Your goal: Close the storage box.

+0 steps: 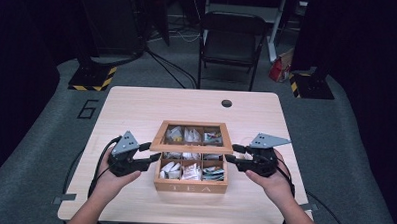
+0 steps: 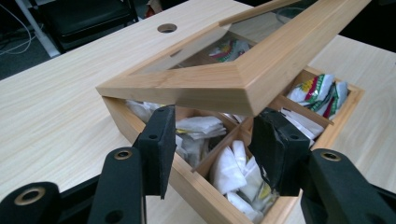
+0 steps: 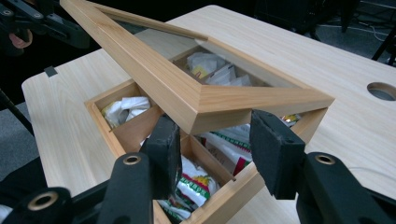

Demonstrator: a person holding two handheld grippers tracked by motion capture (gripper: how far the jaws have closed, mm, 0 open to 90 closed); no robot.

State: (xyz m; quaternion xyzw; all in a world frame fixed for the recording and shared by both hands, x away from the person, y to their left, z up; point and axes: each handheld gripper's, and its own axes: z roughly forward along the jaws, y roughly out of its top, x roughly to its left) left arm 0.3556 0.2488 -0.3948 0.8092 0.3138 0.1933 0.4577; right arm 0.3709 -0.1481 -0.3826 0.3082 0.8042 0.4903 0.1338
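A wooden tea box (image 1: pixel 190 184) sits at the near middle of the table (image 1: pixel 136 105), its front face lettered TEA. Its glass-paned lid (image 1: pixel 192 137) stands half raised, hinged along the far edge, with its near edge lifted above the compartments of tea bags (image 1: pixel 190 172).

The left gripper (image 1: pixel 150 155) is at the box's left side, held in the person's left hand (image 1: pixel 109 181). In the left gripper view its jaws are partly apart, one pad (image 2: pixel 159 149) on each side of the lid's near left corner (image 2: pixel 243 88), which hangs just above them. The pads do not press on the wood, and nothing is clamped between them.

The right gripper (image 1: pixel 234 157) mirrors it at the box's right side, held in the right hand (image 1: pixel 274 182). In the right gripper view its jaws are likewise partly apart under the lid's near right corner (image 3: pixel 261 105), with the pads (image 3: pixel 275 149) just below the frame. Whether they touch the underside cannot be told.

The box's left compartments hold white bags, the right ones colourful packets (image 3: pixel 198 184).
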